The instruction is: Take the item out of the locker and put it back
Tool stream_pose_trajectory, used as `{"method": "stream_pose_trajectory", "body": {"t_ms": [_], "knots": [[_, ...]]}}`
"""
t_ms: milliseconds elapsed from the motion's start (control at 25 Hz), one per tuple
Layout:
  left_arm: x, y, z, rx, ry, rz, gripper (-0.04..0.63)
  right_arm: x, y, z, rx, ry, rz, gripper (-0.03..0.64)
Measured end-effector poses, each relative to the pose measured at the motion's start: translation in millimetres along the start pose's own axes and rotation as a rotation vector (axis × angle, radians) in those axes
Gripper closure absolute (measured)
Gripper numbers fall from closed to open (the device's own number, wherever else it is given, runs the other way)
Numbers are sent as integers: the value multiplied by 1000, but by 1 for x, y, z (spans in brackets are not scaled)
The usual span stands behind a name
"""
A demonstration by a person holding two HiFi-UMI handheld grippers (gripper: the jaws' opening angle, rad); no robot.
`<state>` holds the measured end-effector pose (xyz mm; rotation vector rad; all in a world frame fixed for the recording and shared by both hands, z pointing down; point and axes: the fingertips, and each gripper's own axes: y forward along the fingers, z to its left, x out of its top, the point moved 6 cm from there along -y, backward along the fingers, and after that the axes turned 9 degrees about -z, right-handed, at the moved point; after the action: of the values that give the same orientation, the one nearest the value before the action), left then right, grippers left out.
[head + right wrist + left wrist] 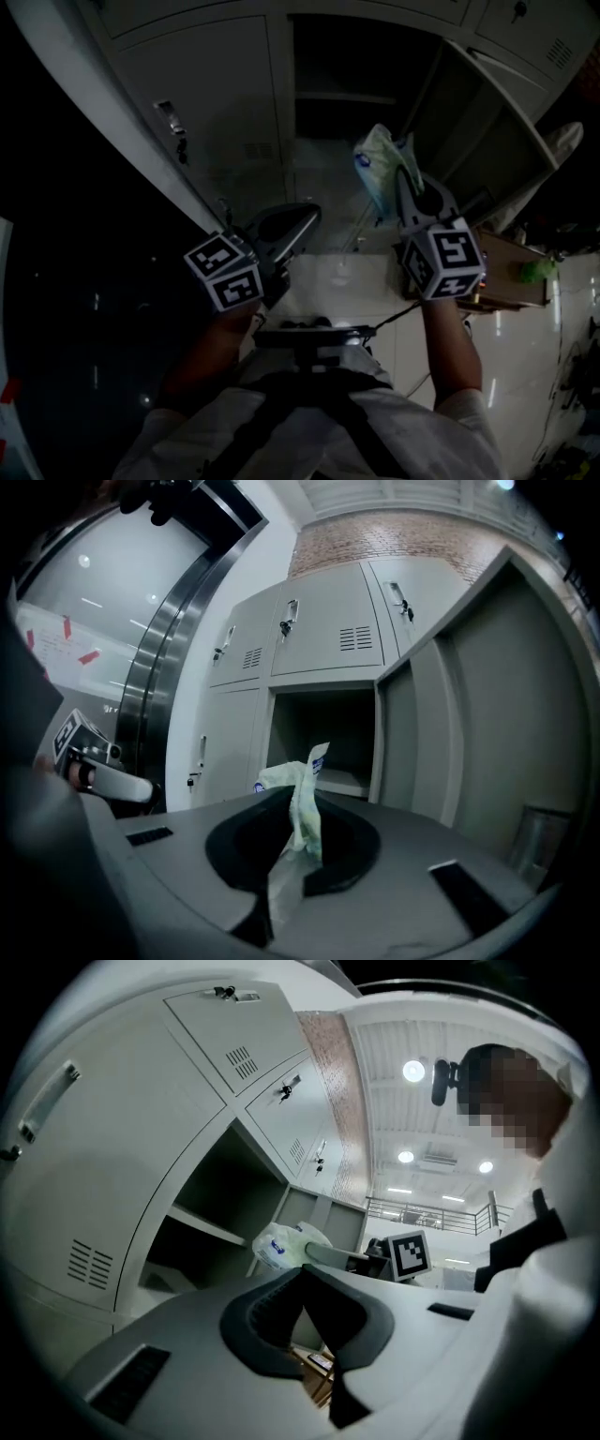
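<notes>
**Bag Held Outside the Open Locker**

The left gripper (305, 1269) was closed on nothing — its jaws met at the tips. The right gripper (306, 797) pinched a crumpled plastic bag (378, 161) tight, holding it up before the locker (220, 98) — outside its open compartment.

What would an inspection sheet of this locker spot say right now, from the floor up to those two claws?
Surface: no table; glossy pale floor below.
Job's things: crumpled plastic packet held up in front of the open locker compartment, its door swung wide.
Clutter: wooden desk at the right with small things on it.
Claws: right claw shut on the packet; left claw shut, nothing in it.
Cables: a dark cable runs from below the right claw toward the person's chest.
Surroundings: grey lockers, the other doors in view closed.
</notes>
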<state>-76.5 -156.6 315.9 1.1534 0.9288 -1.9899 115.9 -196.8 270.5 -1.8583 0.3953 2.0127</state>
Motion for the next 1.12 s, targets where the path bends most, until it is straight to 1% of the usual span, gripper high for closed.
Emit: {"method": "stream_pose_trajectory", "body": {"t_ms": [120, 320, 480, 720, 840, 960, 1120], "knots": [[12, 12, 3, -8, 37, 0, 598, 14, 24, -8, -2, -24, -21, 621], [28, 31, 14, -11, 69, -7, 598, 31, 67, -18, -4, -21, -33, 621], [38, 44, 29, 5, 92, -13, 598, 38, 109, -26, -24, -55, -16, 621], [49, 65, 48, 15, 109, -18, 598, 34, 168, -40, -47, -56, 46, 620], [54, 72, 59, 35, 113, -10, 598, 38, 190, -44, -56, -78, 56, 621], [59, 81, 67, 28, 113, -24, 598, 43, 213, -50, -70, -99, 69, 620], [60, 89, 79, 44, 95, -21, 598, 51, 244, -48, -52, -113, 95, 620]]}}
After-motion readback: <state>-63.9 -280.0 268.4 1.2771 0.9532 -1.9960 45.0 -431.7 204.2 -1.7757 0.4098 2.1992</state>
